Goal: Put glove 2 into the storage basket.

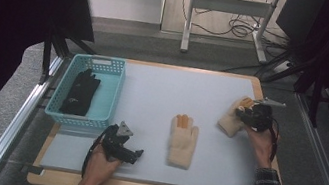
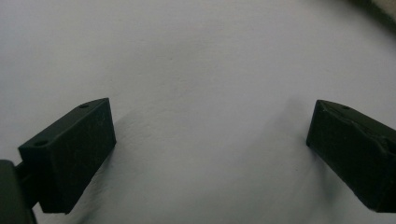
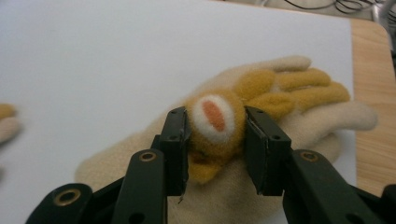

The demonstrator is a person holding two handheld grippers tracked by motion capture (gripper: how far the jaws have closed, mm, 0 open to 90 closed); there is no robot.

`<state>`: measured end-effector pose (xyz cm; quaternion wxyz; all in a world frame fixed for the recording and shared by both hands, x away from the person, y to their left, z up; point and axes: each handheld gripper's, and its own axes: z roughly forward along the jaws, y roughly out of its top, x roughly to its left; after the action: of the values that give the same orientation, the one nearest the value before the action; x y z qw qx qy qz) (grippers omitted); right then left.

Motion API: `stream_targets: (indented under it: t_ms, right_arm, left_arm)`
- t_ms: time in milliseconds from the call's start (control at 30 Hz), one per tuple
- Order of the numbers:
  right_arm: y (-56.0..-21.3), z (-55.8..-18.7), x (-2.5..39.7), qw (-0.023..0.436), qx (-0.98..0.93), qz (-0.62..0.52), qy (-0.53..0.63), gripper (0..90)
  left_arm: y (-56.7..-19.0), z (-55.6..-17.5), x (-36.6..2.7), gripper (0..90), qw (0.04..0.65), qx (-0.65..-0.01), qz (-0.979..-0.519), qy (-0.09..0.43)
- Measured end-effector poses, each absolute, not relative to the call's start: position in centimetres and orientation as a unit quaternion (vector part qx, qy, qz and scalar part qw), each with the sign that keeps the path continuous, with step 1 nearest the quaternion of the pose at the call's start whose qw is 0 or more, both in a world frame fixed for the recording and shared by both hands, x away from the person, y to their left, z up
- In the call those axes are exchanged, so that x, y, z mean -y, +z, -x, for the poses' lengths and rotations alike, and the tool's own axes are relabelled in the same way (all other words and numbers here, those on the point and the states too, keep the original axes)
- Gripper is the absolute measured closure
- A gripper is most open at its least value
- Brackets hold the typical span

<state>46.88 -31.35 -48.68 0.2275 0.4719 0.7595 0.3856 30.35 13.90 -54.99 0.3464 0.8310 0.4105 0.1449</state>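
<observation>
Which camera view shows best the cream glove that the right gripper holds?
The right gripper view: the cream glove is close, with the right gripper shut on its mustard patch. The high view shows it small at the table's right edge, partly hidden.

Even overhead light, soft shadows, dark blurred edges, close views slightly soft

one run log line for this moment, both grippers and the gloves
right gripper shut on cream glove near right edge | left gripper open, over bare mat | second cream glove mid-mat | black glove in basket
</observation>
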Motion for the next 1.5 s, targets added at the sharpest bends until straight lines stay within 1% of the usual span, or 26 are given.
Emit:
stream_targets:
  t_ms: [100,233,500,700,833,933,1200,1233,1333,1433,1500]
  right_arm:
    - [-47.8,-45.9,30.8,0.224,-0.767,-0.452,0.396,61.4]
    - [-46.8,-44.5,29.8,0.208,-0.781,-0.425,0.408,61.4]
    - [-44.9,-40.6,26.6,0.155,-0.811,-0.341,0.449,61.4]
    - [-44.4,-37.4,23.3,0.114,-0.836,-0.277,0.46,61.4]
    - [-44.7,-35.7,21.1,0.091,-0.851,-0.238,0.46,61.4]
    - [-45.4,-35.2,19.5,0.081,-0.863,-0.216,0.45,61.4]
    - [-48.4,-36.5,17.2,0.091,-0.884,-0.208,0.41,60.8]
    - [-48.9,-36.6,17.0,0.088,-0.885,-0.211,0.406,59.7]
    - [-49.7,-36.9,17.0,0.088,-0.885,-0.217,0.402,50.8]
    - [-48.8,-36.7,17.8,0.098,-0.872,-0.229,0.422,42.8]
    - [-48.0,-36.7,19.0,0.103,-0.861,-0.247,0.432,42.0]
  left_arm:
    - [-55.0,-30.3,-13.9,1.5,0.346,-0.41,-0.831,0.145]
    - [-55.0,-30.3,-13.9,1.5,0.346,-0.41,-0.831,0.145]
    - [-55.0,-30.3,-13.9,1.5,0.348,-0.412,-0.83,0.145]
    - [-55.0,-30.3,-13.9,1.5,0.347,-0.411,-0.83,0.146]
    - [-55.0,-30.3,-13.9,1.6,0.347,-0.411,-0.83,0.146]
    - [-55.0,-30.3,-13.9,1.5,0.347,-0.41,-0.831,0.146]
    - [-55.0,-30.4,-13.9,1.6,0.346,-0.409,-0.831,0.146]
    - [-55.0,-30.4,-13.9,1.6,0.346,-0.409,-0.831,0.146]
    - [-55.0,-30.3,-13.9,1.6,0.346,-0.409,-0.831,0.146]
    - [-55.0,-30.4,-13.9,1.5,0.346,-0.41,-0.831,0.146]
    - [-55.0,-30.3,-13.9,1.6,0.346,-0.41,-0.831,0.146]
